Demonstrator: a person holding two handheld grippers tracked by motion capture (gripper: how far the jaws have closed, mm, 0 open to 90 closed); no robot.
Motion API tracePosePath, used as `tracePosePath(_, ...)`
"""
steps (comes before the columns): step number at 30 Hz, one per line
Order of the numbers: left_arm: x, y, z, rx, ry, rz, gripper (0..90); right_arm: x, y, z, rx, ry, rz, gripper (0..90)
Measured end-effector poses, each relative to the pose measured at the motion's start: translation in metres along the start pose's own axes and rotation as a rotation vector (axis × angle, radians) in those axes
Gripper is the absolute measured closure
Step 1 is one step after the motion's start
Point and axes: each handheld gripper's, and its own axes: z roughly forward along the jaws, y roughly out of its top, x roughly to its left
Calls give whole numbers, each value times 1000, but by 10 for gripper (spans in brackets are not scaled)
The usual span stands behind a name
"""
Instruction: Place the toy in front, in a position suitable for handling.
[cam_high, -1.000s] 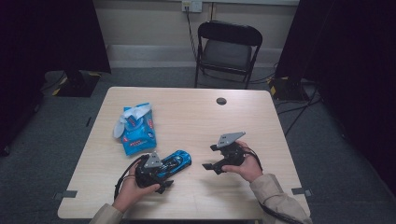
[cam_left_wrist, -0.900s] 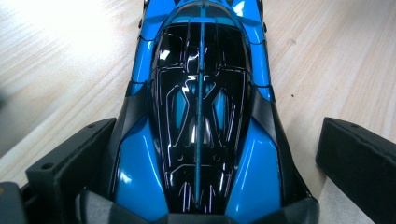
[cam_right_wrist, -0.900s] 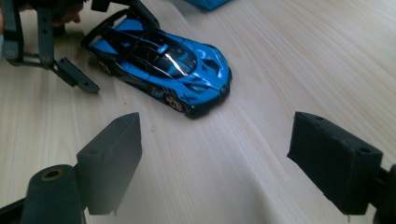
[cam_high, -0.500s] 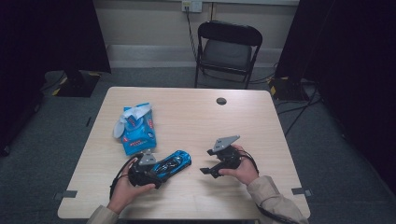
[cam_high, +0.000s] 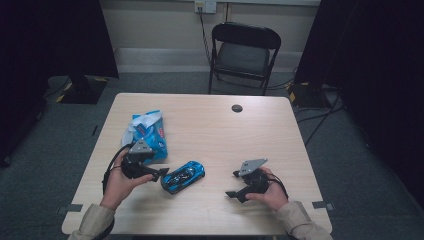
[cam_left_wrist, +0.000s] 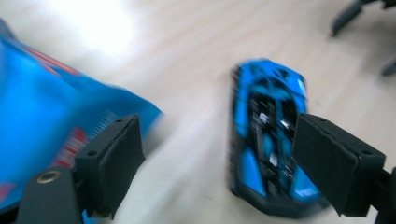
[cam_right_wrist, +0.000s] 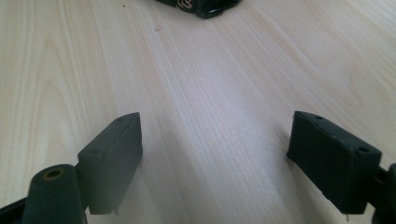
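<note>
A blue toy car (cam_high: 184, 176) lies on the wooden table (cam_high: 210, 130), pointing toward the back right. My left gripper (cam_high: 159, 173) hovers just left of it, raised off the table. In the left gripper view the left gripper (cam_left_wrist: 219, 135) is open and its jaws have just been opening. Nothing sits between the pads; the car (cam_left_wrist: 266, 140) lies below, beside the right jaw. My right gripper (cam_high: 231, 184) is held low to the right of the car. The right gripper (cam_right_wrist: 215, 126) stands open over bare wood, with the car's end (cam_right_wrist: 196, 7) at the top edge.
A blue packet of wipes (cam_high: 150, 132) lies behind the left hand, also as the packet (cam_left_wrist: 37, 116). A black round cap (cam_high: 237, 108) sits near the table's far edge. A black folding chair (cam_high: 244, 52) stands beyond the table.
The left gripper has lifted off the car's rear and drawn back to the left, toward the packet. The right gripper has sunk and shifted toward the near edge. The car stays put.
</note>
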Motion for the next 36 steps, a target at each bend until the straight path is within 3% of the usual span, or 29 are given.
tracePosePath(3, 15, 17, 1, 9, 41, -33, 158, -1, -3, -1, -17, -3, 8, 166)
tracePosePath(8, 35, 35, 2, 10, 78, -54, 168, 2, -6, 0, -26, -24, -23, 166)
tracePosePath(13, 53, 53, 10, 26, 105, -33, 178, 2, -8, -2, -29, -23, -27, 167)
tracePosePath(16, 67, 64, 16, 32, 130, -48, 189, 3, -8, -3, -29, -23, -27, 166)
tracePosePath(20, 83, 71, 27, 55, 173, -85, 202, 3, -9, -3, -30, -22, -28, 165)
tracePosePath(22, 88, 73, 33, 75, 198, -73, 212, 4, -9, -4, -29, -20, -26, 165)
tracePosePath(24, 94, 74, 36, 71, 195, -86, 220, 4, -10, -4, -29, -19, -30, 165)
tracePosePath(26, 100, 76, 38, 65, 225, -96, 224, 5, -11, -5, -28, -15, -25, 165)
tracePosePath(29, 109, 79, 40, 67, 218, -125, 258, 5, -11, -5, -28, -16, -28, 166)
tracePosePath(30, 112, 80, 41, 72, 232, -118, 259, 5, -11, -5, -28, -16, -28, 166)
tracePosePath(33, 117, 79, 45, 81, 271, -108, 373, 5, -11, -5, -30, -18, -26, 165)
tracePosePath(36, 120, 76, 49, 101, 261, -142, 448, 5, -11, -5, -30, -17, -25, 166)
